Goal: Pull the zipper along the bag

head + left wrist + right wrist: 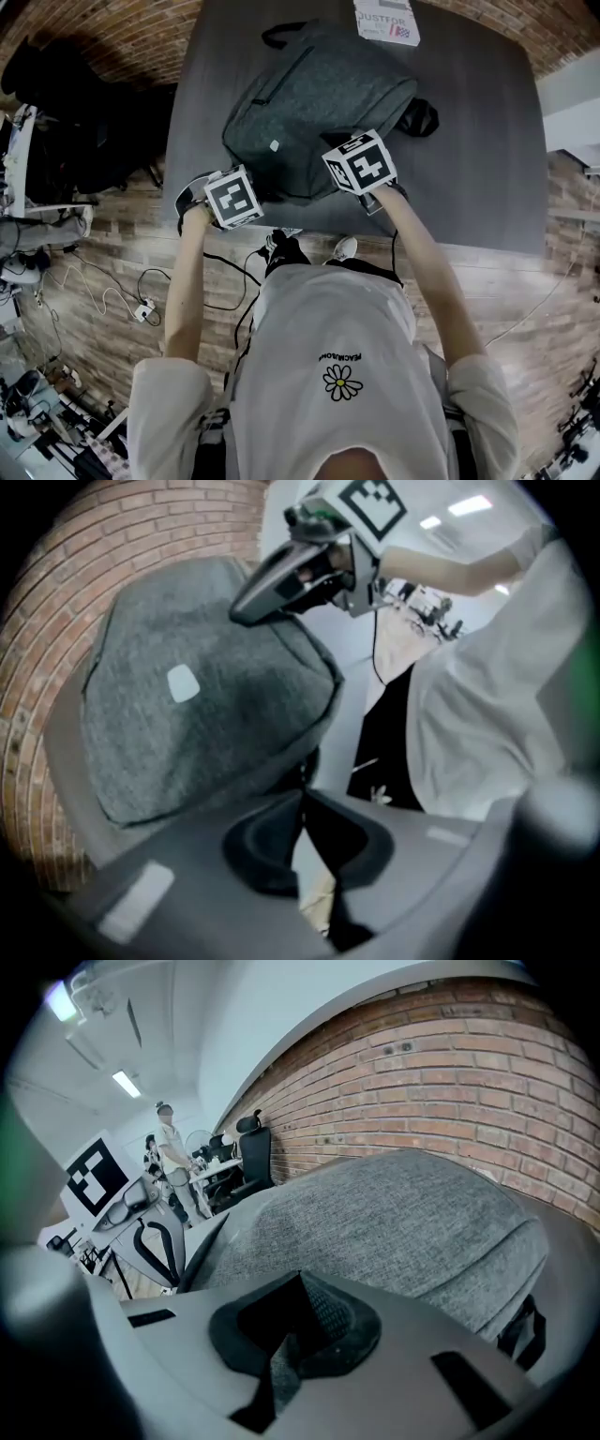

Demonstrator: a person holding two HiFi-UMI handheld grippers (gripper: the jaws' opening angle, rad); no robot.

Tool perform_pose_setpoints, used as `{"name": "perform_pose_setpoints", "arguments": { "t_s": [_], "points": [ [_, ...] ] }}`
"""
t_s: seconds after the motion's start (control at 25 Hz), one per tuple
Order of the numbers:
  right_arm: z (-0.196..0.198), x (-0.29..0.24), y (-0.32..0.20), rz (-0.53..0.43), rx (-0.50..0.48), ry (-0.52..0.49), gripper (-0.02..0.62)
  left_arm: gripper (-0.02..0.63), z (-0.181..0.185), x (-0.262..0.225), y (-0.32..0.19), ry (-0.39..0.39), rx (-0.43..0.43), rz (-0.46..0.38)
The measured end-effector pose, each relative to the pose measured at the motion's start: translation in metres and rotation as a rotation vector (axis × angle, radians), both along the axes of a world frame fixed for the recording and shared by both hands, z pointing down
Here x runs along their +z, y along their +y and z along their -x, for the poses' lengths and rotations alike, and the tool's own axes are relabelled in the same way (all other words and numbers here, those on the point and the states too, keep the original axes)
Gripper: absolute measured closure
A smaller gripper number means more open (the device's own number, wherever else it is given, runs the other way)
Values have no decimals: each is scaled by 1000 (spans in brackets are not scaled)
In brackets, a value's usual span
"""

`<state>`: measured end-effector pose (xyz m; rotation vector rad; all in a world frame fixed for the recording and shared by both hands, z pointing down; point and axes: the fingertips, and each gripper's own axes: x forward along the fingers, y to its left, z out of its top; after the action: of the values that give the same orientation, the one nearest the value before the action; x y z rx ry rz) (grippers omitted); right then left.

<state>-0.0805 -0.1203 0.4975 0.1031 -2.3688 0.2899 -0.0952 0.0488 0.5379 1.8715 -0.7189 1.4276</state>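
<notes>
Two grippers, both clenched: right gripper (298, 1283) pinches grey fabric at the near right corner of the backpack (314, 112). Left gripper (302, 799) has its jaws together, tips at the dark seam on the backpack's near left edge, and I can't tell what they pinch, if anything. Backpack lies flat on the dark table (478, 141), at its near edge by the person

Looking down, the left claw (302, 799) and right claw (299, 1281) cover the near edge of the bag (319, 103), so no zipper can be made out. The printed card (386, 21) on the counter (487, 141) is cut by the top edge. Whether either claw pinches anything is unclear.
</notes>
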Motion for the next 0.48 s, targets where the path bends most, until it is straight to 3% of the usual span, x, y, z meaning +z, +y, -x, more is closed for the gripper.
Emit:
{"name": "perform_pose_setpoints", "arguments": {
  "t_s": [0.08, 0.28, 0.36, 0.48],
  "points": [
    [-1, 0, 0, 0, 3, -5, 595, 600, -3, 4, 3, 26, -48, -18],
    [-1, -1, 0, -7, 1, -19, 595, 600, -8, 5, 6, 141, -359, -151],
    [-2, -1, 0, -7, 7, -23, 595, 600, -8, 9, 3, 135, -445, -212],
    [-2, -2, 0, -4, 11, -27, 595, 598, -6, 13, -4, 43, -519, -369]
  ]
}}
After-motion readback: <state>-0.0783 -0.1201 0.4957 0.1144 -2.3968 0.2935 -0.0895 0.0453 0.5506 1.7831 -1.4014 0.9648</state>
